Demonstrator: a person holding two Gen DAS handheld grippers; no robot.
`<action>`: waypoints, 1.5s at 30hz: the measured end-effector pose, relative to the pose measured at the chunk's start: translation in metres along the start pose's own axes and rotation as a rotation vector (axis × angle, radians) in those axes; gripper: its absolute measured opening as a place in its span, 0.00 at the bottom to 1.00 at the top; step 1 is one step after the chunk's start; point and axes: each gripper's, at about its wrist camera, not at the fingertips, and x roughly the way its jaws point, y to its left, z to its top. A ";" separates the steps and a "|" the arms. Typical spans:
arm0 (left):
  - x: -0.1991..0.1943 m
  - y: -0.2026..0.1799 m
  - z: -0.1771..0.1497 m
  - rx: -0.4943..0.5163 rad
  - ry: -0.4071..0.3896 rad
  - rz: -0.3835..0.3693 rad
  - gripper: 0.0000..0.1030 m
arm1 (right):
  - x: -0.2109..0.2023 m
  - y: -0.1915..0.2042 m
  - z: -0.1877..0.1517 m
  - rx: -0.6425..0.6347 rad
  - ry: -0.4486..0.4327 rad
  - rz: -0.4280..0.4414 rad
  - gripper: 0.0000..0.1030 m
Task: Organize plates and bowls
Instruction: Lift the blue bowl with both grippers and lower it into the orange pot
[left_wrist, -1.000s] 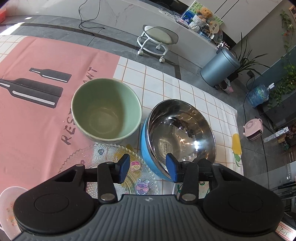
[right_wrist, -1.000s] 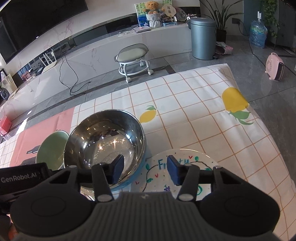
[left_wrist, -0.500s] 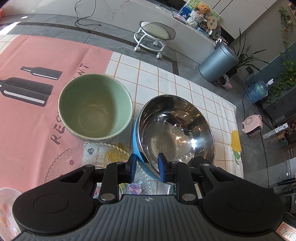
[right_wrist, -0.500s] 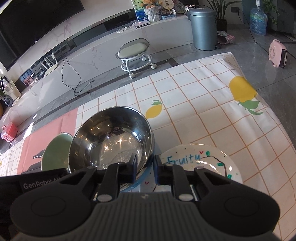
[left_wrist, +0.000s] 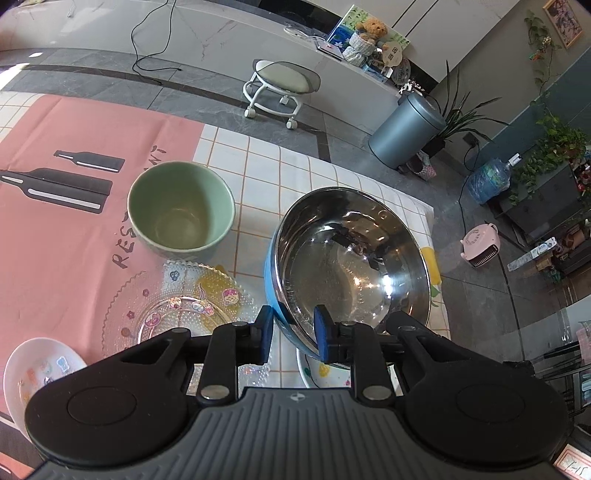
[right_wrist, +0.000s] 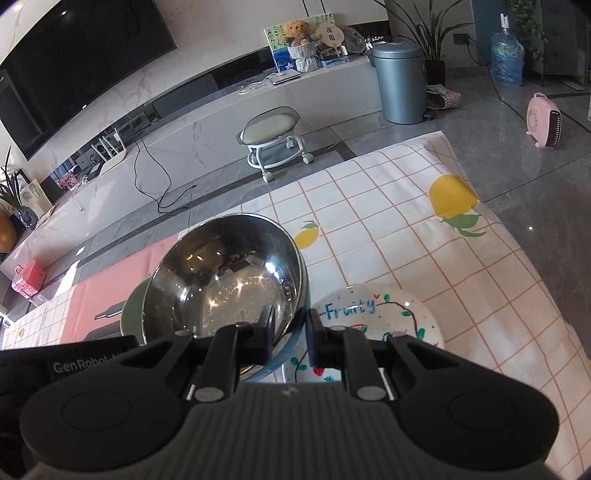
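Checked white-and-orange tablecloth (right_wrist: 424, 258) with lemon prints is seen under everything, joined on the left by a pink cloth (left_wrist: 74, 229) with bottle graphics. Large stainless-steel bowl with blue outer shell (left_wrist: 354, 266) is held tilted at centre, its near rim clamped from both sides: left gripper (left_wrist: 293, 332) is pinched on the near-left rim, right gripper (right_wrist: 290, 334) on the near-right rim, one pad inside and one outside in each case. Bowl appears lifted off the cloth.

Key relation: pale green ceramic bowl (left_wrist: 181, 208) lies left of and slightly beyond the steel bowl, so the left hand is nearer to it; any nesting would have to be carried leftward. White plate lettered "Fruity" (right_wrist: 373, 317) lies just right of and partly beneath the steel bowl. Clear beaded glass plate (left_wrist: 177, 299) sits near-left, touching the green bowl's base. Small white dish (left_wrist: 40, 365) is at far near-left.

Versus a second ago: both jaws were spread with the bowl resting flat; now closed on the rim, bowl raised and tipped.
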 end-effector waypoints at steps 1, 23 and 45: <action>-0.005 -0.001 -0.002 0.003 -0.005 -0.004 0.25 | -0.007 -0.002 -0.001 0.009 -0.005 0.004 0.15; -0.128 0.046 -0.076 -0.022 -0.150 -0.014 0.25 | -0.122 0.037 -0.091 -0.031 -0.052 0.137 0.16; -0.161 0.130 -0.132 -0.132 -0.036 0.009 0.25 | -0.138 0.082 -0.175 -0.104 0.141 0.217 0.16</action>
